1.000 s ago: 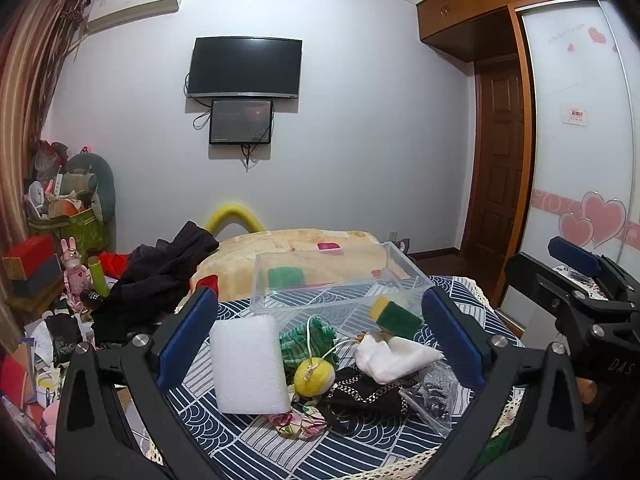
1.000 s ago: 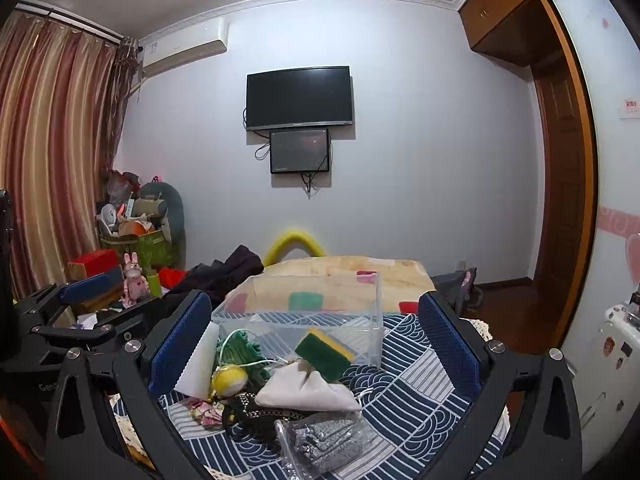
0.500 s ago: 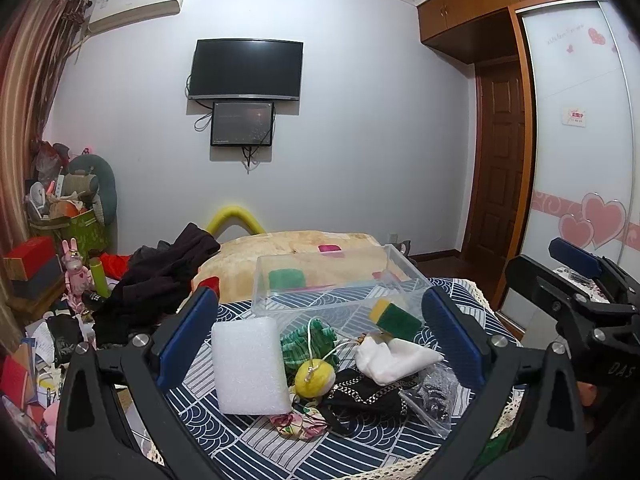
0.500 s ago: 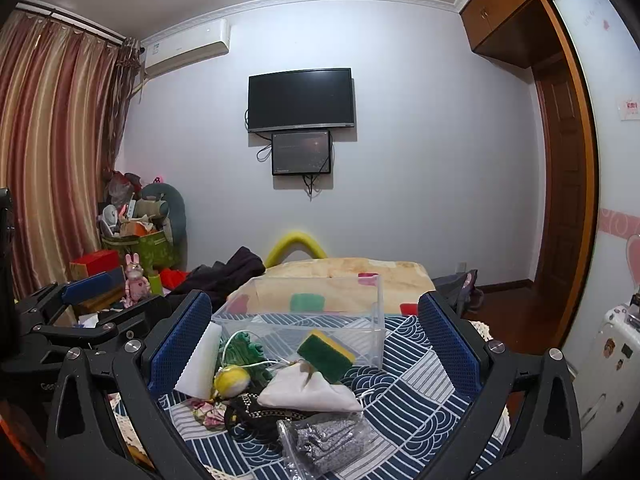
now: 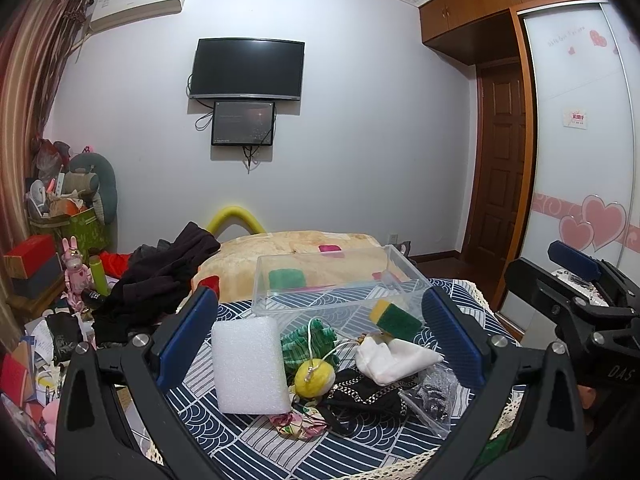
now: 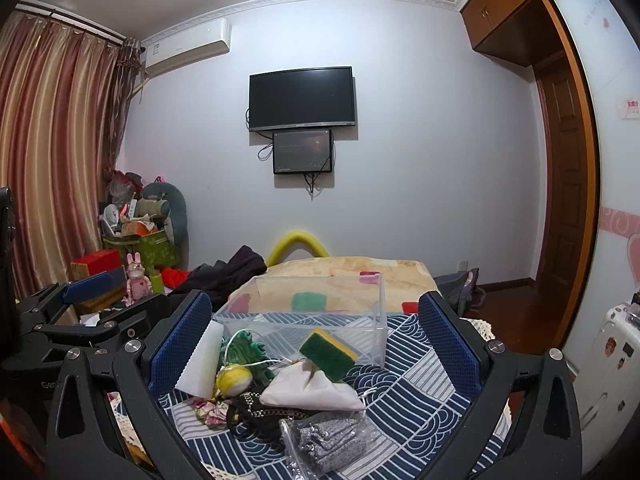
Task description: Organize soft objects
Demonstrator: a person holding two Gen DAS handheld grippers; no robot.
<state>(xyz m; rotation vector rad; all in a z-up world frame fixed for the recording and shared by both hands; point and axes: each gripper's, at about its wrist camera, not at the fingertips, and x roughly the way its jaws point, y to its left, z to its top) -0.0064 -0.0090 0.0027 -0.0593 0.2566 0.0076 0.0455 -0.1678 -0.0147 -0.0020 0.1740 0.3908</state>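
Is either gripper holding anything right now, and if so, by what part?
Nothing is held. The left gripper and right gripper are both open above the pile of soft items, including the white foam block and green-and-yellow sponge.

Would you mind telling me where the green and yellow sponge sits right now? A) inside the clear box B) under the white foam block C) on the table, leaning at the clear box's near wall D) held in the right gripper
C: the green and yellow sponge lies tilted outside the clear box, against its near wall, and neither gripper holds it.
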